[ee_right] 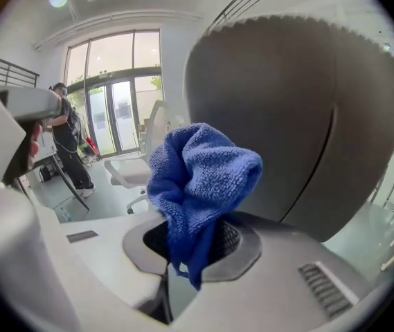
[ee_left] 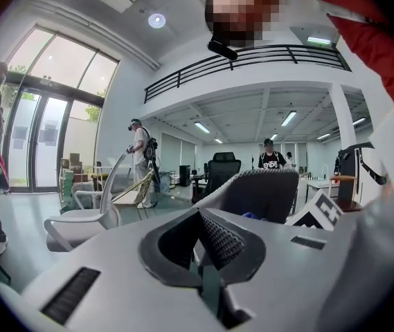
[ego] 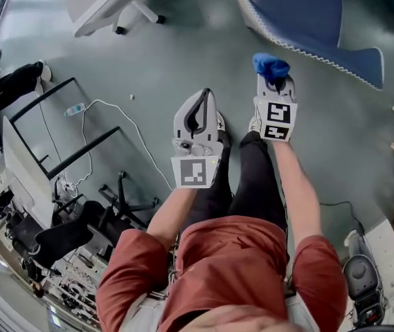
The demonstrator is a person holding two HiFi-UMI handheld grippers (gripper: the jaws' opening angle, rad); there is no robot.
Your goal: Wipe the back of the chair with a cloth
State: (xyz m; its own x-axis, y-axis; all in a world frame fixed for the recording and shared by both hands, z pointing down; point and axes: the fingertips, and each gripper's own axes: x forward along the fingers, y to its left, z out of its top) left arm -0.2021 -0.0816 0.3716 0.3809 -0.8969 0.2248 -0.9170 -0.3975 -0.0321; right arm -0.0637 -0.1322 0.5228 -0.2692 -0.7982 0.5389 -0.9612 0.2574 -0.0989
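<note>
A person in a red top is standing and looking steeply down at a grey floor (ego: 183,54), holding a gripper in each hand. The right gripper (ego: 274,83) is clamping a bunched blue cloth (ego: 271,64) between its jaws, with most of the cloth bulging out past the tips. Just beyond the cloth, at the far right, a blue chair (ego: 314,19) is standing. In the right gripper view, the chair's curved back (ee_right: 293,116) is filling most of the frame behind the cloth (ee_right: 200,178), close but seemingly not touching it. The left gripper (ego: 202,99) is hanging to the left of the right one and a little nearer the person, its jaws pressed together on nothing. A white chair (ego: 103,2) is sitting at the far left, well apart.

The step in hand appears to be the approach, with wiping not yet started. The next move probably calls for pushing the cloth forward until it is pressing flat on the chair's back, then sweeping it across while keeping the grip firm so the cloth is not pulled loose
</note>
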